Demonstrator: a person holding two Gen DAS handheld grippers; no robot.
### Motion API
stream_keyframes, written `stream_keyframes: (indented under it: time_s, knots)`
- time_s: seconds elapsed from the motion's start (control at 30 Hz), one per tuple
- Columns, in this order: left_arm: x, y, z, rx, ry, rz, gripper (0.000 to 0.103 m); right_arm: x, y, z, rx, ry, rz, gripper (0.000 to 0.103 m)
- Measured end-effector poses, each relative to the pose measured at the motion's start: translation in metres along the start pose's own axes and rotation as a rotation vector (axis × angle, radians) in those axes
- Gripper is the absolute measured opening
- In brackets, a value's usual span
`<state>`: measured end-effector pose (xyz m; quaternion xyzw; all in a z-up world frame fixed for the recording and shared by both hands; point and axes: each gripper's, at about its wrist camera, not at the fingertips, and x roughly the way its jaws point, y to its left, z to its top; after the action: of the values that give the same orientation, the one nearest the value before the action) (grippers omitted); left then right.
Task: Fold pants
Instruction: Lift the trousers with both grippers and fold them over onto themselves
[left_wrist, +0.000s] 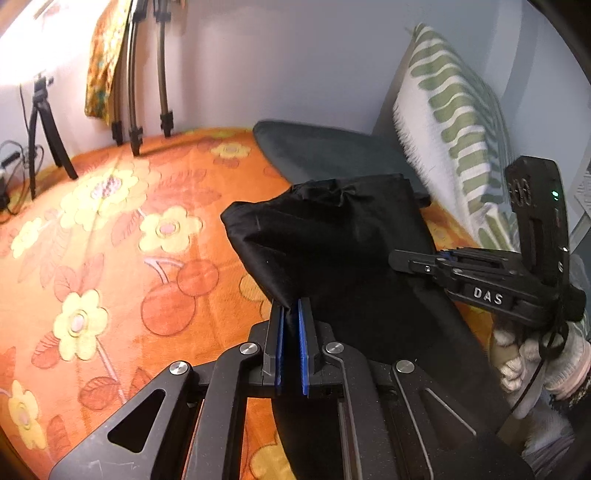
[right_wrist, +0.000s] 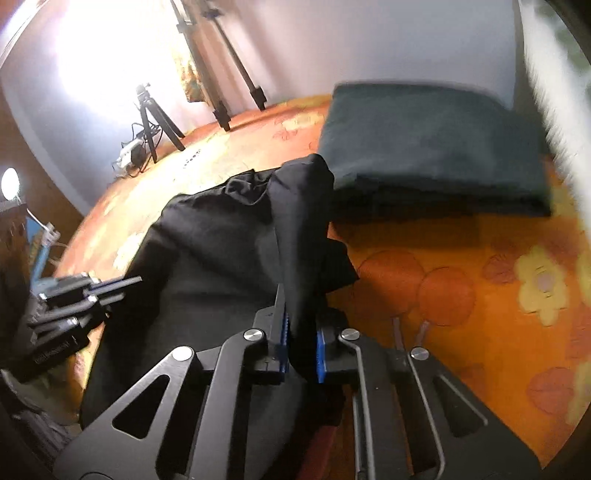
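Clearly both tongs are clenched on the black pants (left_wrist: 332, 236): the left gripper (left_wrist: 291, 314) pinches a fold of cloth, and the right gripper (right_wrist: 301, 332) clamps another bunch. Between them the pants hang down onto the orange flowered bedspread (left_wrist: 110, 221). Behind lie a folded dark cloth (right_wrist: 436, 155) and a striped pillow (left_wrist: 454, 122) by the wall.

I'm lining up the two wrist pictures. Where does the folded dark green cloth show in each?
Left wrist view: folded dark green cloth lies upper centre, behind the black pants and beside the striped pillow.
Right wrist view: it fills the upper right, flat on the orange flowered bedspread, behind the pants.
Shared landmark: the small black tripod at the wall.
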<state>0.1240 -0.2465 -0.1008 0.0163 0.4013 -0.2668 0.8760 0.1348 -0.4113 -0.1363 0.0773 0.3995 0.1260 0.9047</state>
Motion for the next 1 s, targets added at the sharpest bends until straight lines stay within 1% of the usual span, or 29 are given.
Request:
stream_keyframes:
  time_s: [0.13,0.23,0.33,0.57,0.67,0.8,0.9,1.0]
  knots:
    - [-0.021,-0.011,0.006,0.026,-0.051,-0.017,0.005,-0.037,0.007,0.006,0.007,-0.065,-0.011,0.010]
    - [-0.035,-0.022,0.013,0.046,-0.090,-0.031,0.005,-0.061,0.016,0.010,-0.024,-0.116,-0.058,0.010]
    - [-0.047,-0.031,0.024,0.061,-0.124,-0.051,0.005,-0.088,0.017,0.018,-0.020,-0.163,-0.076,0.010]
    - [-0.051,-0.051,0.061,0.088,-0.179,-0.086,0.005,-0.131,0.011,0.051,-0.026,-0.261,-0.127,0.009]
    - [-0.046,-0.059,0.082,0.101,-0.203,-0.097,0.005,-0.142,0.006,0.073,-0.044,-0.293,-0.168,0.009]
    - [-0.034,-0.065,0.113,0.116,-0.231,-0.107,0.005,-0.146,-0.011,0.102,-0.044,-0.311,-0.194,0.009]
    - [-0.019,-0.064,0.136,0.105,-0.236,-0.114,0.005,-0.140,-0.025,0.128,-0.050,-0.309,-0.206,0.009]
    - [0.003,-0.061,0.157,0.093,-0.235,-0.113,0.005,-0.124,-0.045,0.154,-0.048,-0.283,-0.201,0.009]
